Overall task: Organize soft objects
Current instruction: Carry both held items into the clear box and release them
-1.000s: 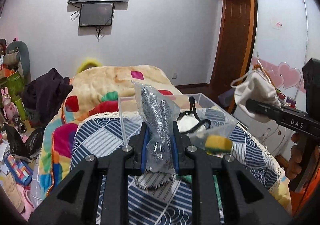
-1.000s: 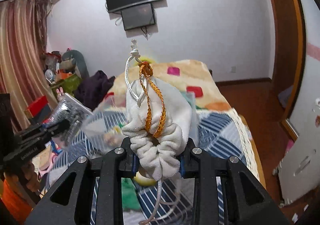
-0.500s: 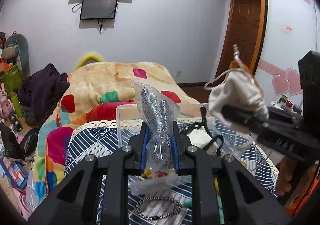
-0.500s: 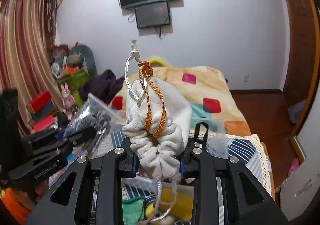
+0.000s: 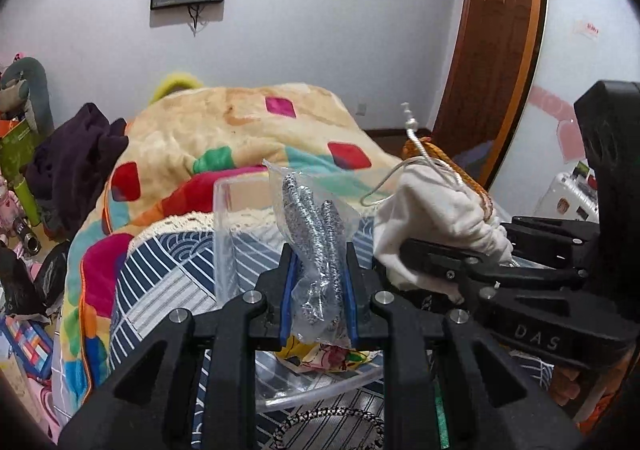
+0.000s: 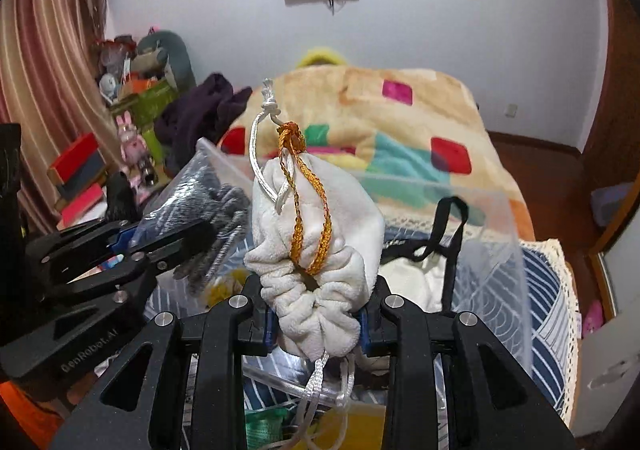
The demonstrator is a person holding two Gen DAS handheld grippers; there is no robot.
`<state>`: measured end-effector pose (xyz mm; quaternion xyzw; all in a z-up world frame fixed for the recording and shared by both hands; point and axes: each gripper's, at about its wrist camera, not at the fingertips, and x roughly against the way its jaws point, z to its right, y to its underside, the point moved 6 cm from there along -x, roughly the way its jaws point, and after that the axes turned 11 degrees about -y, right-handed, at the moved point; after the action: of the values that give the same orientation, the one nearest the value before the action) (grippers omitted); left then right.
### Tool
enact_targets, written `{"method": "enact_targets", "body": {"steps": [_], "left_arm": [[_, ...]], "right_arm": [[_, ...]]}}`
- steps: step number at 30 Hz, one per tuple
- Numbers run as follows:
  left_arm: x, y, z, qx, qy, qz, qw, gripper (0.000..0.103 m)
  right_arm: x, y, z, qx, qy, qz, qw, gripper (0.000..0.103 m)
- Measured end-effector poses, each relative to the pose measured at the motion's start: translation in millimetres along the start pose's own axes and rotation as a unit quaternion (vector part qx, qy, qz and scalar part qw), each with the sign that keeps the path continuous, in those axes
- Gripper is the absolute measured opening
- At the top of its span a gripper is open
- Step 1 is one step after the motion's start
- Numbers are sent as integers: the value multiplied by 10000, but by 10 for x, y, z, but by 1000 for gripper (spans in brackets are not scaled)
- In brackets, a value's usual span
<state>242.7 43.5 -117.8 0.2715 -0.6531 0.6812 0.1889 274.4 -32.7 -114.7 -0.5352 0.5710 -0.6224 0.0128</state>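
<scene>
White fleece drawstring pouch (image 6: 316,246), soft and light, clamped at its gathered neck by right gripper (image 6: 316,324). Left gripper (image 5: 318,300) pinches a slippery plastic bag of silver yarn (image 5: 316,246) mid-body.

pouch (image 6: 316,234) right of bag (image 6: 200,210) | both seemingly above bin (image 6: 492,250)

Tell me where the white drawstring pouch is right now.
The white drawstring pouch is clamped in the right gripper, held above the clear plastic bin, beside the bagged silver item in the left gripper.
</scene>
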Motion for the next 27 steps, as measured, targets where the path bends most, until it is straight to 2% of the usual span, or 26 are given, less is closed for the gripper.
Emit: {"method": "enact_targets", "body": {"steps": [10, 13, 16, 18, 25, 27], "left_arm": [[-113, 49, 48, -65, -29, -241, 9997, 21], [-85, 56, 49, -106, -42, -258, 9996, 28], [-31, 55, 27, -60, -34, -226, 9997, 38], [29, 47, 5, 12, 28, -191, 9998, 45], [351, -11, 39, -70, 161, 135, 9998, 50], [444, -30, 41, -44, 198, 236, 9995, 58]], "right_arm": [[-109, 91, 16, 99, -33, -469, 9988, 28], [-99, 119, 25, 188, 34, -529, 9984, 30], [-44, 112, 34, 188, 19, -524, 9984, 37], [13, 109, 36, 198, 13, -458, 9988, 42], [298, 63, -27, 359, 87, -76, 9993, 51], [417, 36, -51, 383, 108, 107, 9992, 57]]}}
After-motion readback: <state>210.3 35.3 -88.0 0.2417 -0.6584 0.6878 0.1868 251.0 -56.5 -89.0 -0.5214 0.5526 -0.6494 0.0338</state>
